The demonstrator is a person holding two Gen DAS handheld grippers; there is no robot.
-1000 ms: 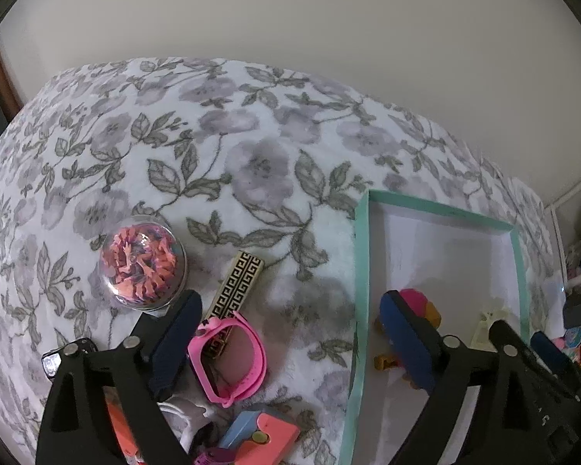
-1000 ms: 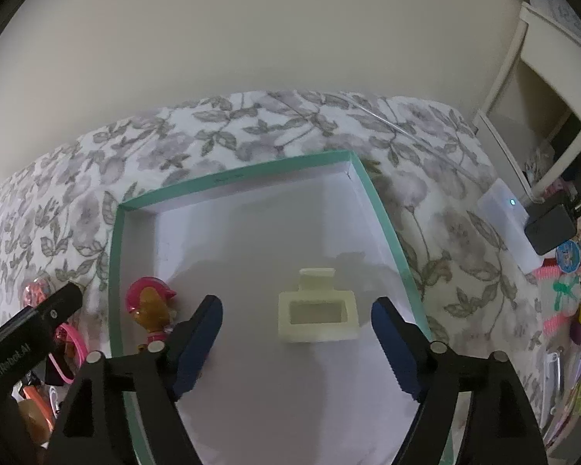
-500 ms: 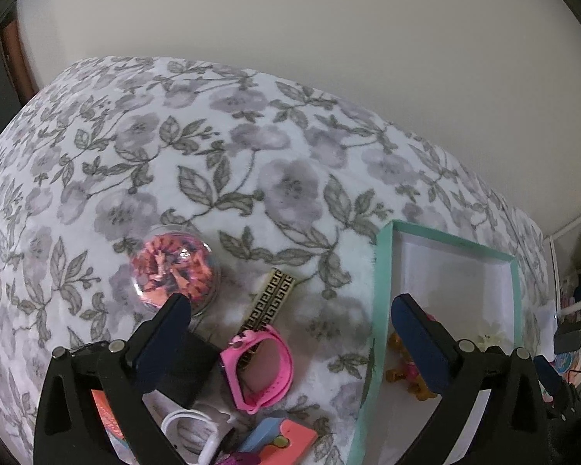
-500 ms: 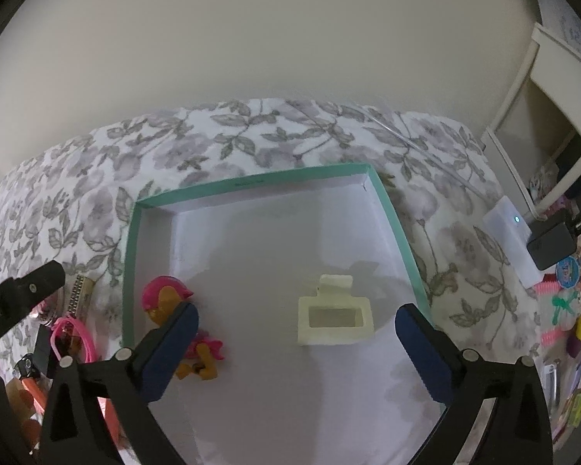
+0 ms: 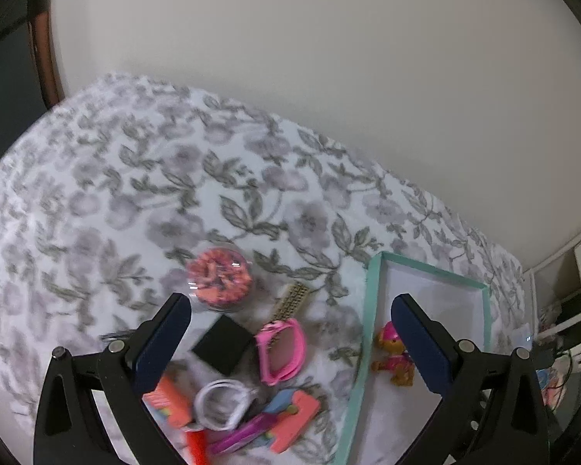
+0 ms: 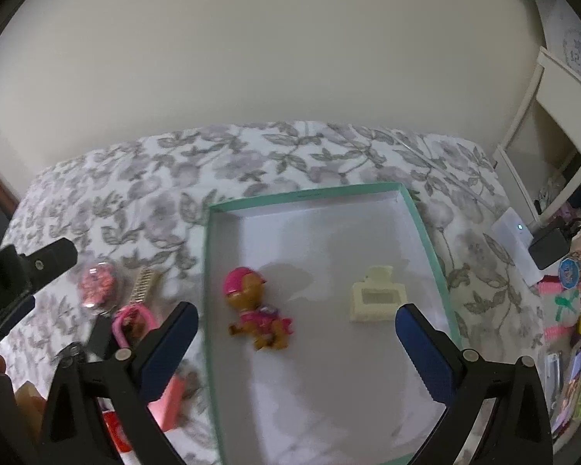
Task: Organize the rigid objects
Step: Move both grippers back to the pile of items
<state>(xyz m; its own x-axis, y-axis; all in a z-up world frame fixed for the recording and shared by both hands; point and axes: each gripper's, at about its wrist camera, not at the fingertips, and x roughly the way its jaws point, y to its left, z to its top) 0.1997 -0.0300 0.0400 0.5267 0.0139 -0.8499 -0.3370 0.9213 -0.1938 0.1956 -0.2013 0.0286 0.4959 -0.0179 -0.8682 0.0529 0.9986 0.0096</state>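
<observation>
**Both grippers wide open over bed and tray**

The left gripper hangs with its jaws spread wide and nothing between them, above a heap of small things on the floral bedspread. Nearest the camera lie an orange block, a white ring and an orange card. Beyond them sit a black square and a pink watch, side by side. Farther on are a gold patterned bar and a clear dome full of pink bits.

The right gripper is likewise wide open and empty, above the teal-rimmed tray. Inside the tray, a toy pup in a pink helmet lies near the left wall, and a cream holder rests well apart from it, toward the right wall. Past the bed's right edge sit a white box with a lit dot and a black adapter.
</observation>
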